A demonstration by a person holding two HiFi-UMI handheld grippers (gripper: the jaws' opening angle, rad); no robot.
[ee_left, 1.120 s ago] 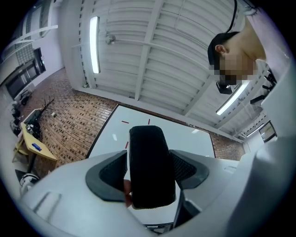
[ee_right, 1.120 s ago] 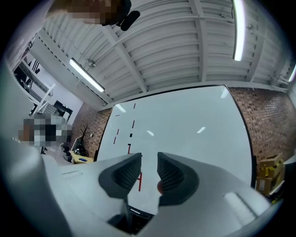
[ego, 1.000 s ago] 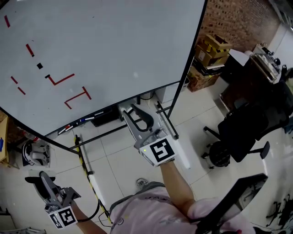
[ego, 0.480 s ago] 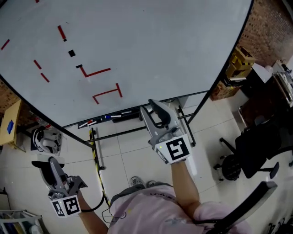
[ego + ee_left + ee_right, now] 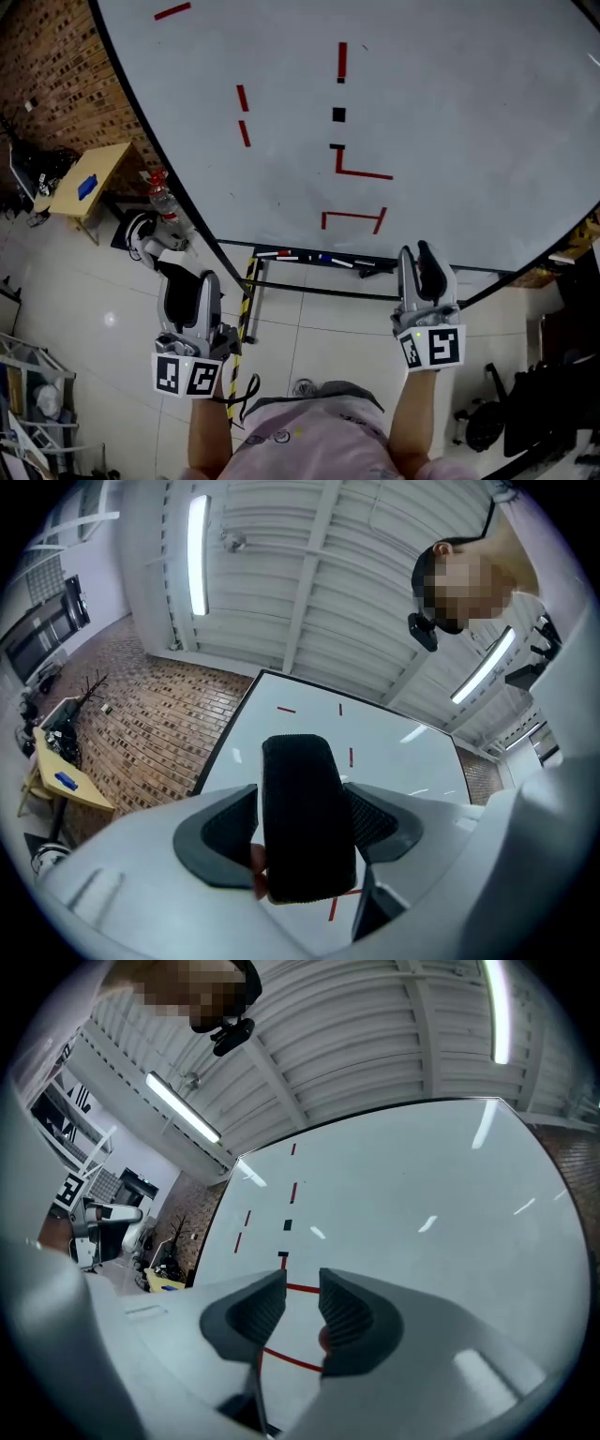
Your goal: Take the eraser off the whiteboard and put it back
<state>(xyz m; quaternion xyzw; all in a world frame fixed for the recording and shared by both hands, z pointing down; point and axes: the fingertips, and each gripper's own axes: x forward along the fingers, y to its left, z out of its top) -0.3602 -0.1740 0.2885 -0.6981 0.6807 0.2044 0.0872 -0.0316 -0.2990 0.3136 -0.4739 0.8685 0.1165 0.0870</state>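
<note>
Whiteboard: the big white board with red strokes (image 5: 469,112) fills the upper frame.
Left gripper (image 5: 191,286): lower left, clamped on my eraser.
Right gripper (image 5: 302,1307): jaws slightly apart, empty.
Eraser: black textured oblong block (image 5: 305,822), long axis along the jaws; the board lies up-right of it.

Illumination is bright and even, supplied by ceiling tube lights (image 5: 198,555) at 11 and 3 o'clock in the left gripper view. The whiteboard (image 5: 403,1166) carries short white reflections of them toward 3 o'clock in the right gripper view. The floor tiles (image 5: 110,319) show a mild glare spot at 8 o'clock in the head view. Shadows are faint. No motion blur is noted. Both gripper views bow strongly, with black corners.
</note>
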